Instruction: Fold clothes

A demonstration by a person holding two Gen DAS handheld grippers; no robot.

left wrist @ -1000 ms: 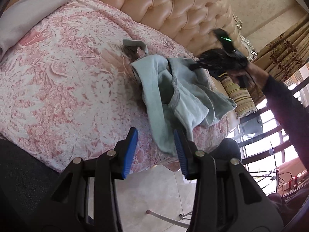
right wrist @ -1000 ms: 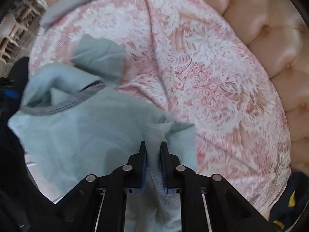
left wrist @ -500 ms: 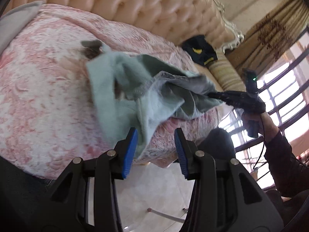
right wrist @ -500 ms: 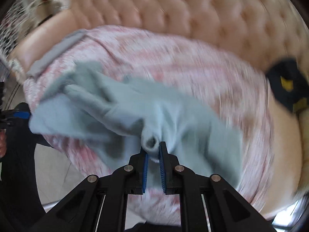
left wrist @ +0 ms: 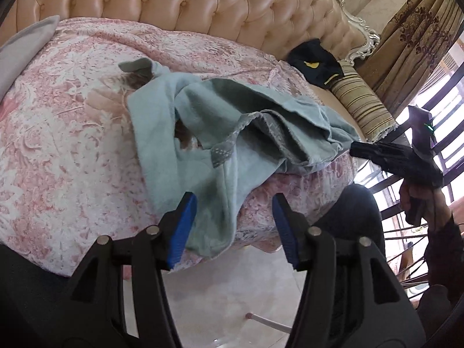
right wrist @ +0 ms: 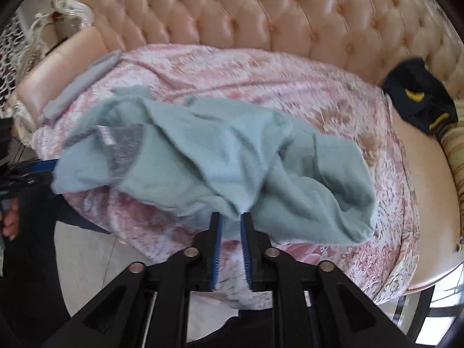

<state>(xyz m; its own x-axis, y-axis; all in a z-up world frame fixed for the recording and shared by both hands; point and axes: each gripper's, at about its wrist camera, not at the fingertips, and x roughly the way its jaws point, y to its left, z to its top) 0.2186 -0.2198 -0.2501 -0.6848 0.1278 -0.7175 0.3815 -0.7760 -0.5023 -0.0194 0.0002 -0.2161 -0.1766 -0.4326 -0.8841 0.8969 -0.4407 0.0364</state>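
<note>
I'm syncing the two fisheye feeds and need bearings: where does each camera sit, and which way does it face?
Left wrist: behind the open left gripper, facing the headboard across the light blue garment; the right gripper and a hand show at right.
Right wrist: behind the right gripper, shut on the garment, facing the headboard; a hand shows at left.
Shared: garment, pink bedspread, dark garment.
</note>
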